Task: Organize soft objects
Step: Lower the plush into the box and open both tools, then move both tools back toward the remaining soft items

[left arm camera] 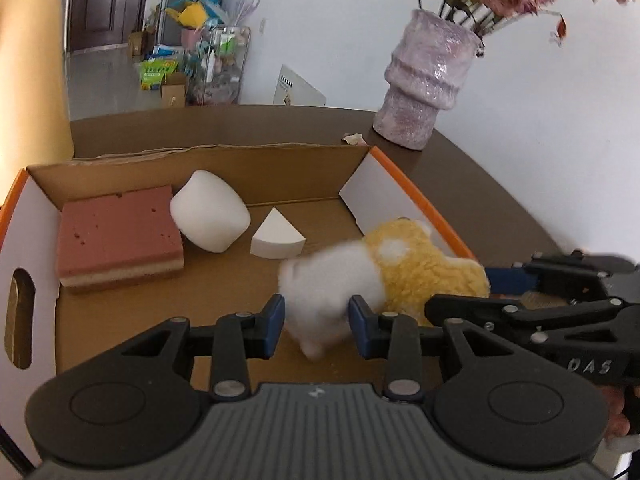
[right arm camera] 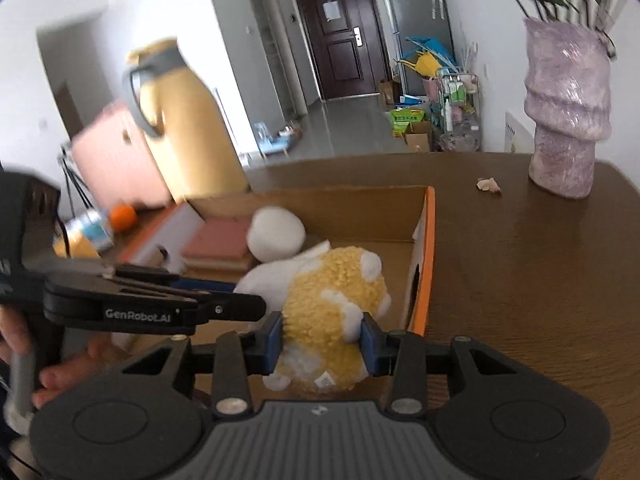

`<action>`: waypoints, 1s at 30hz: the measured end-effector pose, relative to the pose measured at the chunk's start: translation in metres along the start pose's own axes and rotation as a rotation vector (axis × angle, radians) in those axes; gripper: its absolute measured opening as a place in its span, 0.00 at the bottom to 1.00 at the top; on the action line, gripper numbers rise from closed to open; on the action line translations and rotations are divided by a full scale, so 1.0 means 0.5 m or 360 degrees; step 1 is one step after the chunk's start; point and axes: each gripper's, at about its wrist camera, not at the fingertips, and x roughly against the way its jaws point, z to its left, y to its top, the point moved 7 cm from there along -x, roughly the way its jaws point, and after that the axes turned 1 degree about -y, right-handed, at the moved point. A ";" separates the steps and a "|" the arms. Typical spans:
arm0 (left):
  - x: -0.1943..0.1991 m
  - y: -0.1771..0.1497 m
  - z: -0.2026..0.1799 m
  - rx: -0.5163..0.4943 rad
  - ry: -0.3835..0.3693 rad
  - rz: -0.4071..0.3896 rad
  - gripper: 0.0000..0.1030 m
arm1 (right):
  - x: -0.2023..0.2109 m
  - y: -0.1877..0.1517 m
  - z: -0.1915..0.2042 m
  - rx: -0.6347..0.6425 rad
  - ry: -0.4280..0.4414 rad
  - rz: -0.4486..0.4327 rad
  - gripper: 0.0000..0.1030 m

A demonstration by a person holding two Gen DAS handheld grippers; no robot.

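two grippers hold one plush toy (left arm camera: 384,276) between them, over the open cardboard box (left arm camera: 280,184) on the brown counter (right arm camera: 520,264). the left gripper (left arm camera: 317,326) pinches the toy's white end, its blue pads pressed into the fur from either side. the right gripper (right arm camera: 322,344) clamps the yellow, curly end, pads sunk into the pile on both sides. the toy hangs above the box's near right part, close to the orange-edged wall.

inside the box, at its far left, lies a pink sponge block (left arm camera: 118,236) with a tan underside. just beside it, toward the middle, a white foam cylinder (left arm camera: 210,210) leans on its side, touching the sponge. a white foam wedge (left arm camera: 276,240) sits near the cylinder, apart from it.

beyond the box's far right corner stands a purple vase (left arm camera: 428,80) with dried flowers.
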 end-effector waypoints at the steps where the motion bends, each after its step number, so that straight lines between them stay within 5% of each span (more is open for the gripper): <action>1: -0.008 -0.008 0.000 -0.0009 0.0022 0.0030 0.37 | -0.004 -0.002 0.006 0.0054 -0.0055 -0.0002 0.41; 10: 0.038 -0.007 0.015 -0.0043 0.0135 -0.0042 0.44 | 0.047 0.019 0.017 0.0136 -0.0273 -0.0077 0.44; 20: 0.296 0.036 0.035 -0.0096 0.0377 -0.0340 0.63 | 0.241 0.117 0.105 0.0172 -0.0276 -0.0359 0.56; 26: 0.437 0.001 0.009 -0.0161 0.0505 -0.0527 0.76 | 0.295 0.092 0.178 0.0215 -0.0234 -0.0426 0.68; 30: 0.505 -0.042 -0.028 -0.0291 0.0635 -0.0718 0.82 | 0.334 0.059 0.229 0.0265 -0.0265 -0.0599 0.82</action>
